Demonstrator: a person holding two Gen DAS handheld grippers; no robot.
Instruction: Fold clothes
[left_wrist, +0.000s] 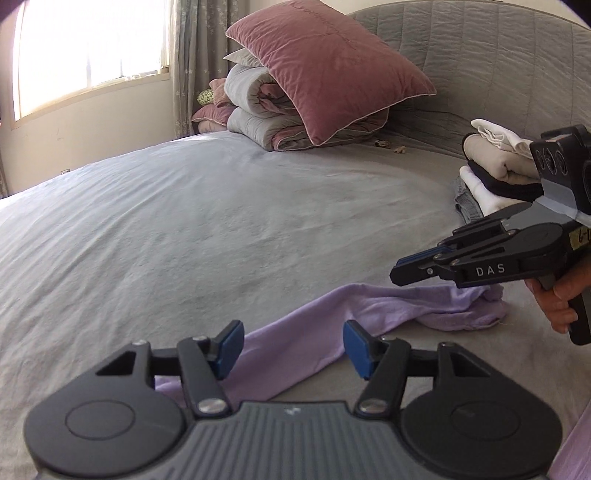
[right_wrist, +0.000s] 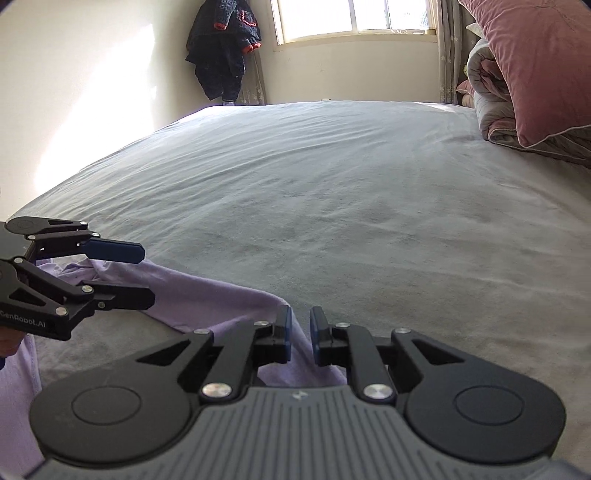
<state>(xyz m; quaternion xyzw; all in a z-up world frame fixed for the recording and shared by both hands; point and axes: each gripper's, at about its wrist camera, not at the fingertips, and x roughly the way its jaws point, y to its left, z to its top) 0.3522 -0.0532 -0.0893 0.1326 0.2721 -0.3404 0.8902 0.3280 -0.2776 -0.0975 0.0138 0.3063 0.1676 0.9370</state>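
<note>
My left gripper is spread wide with nothing in it, hovering over the lilac top, which lies flat on the grey bed and runs under both fingers and off to the right. My right gripper sits above the same cloth with just a thin gap between its pads; can't tell if any fabric is pinched. Past it to the right there's a folded stack, and ahead a pink pillow.
</note>
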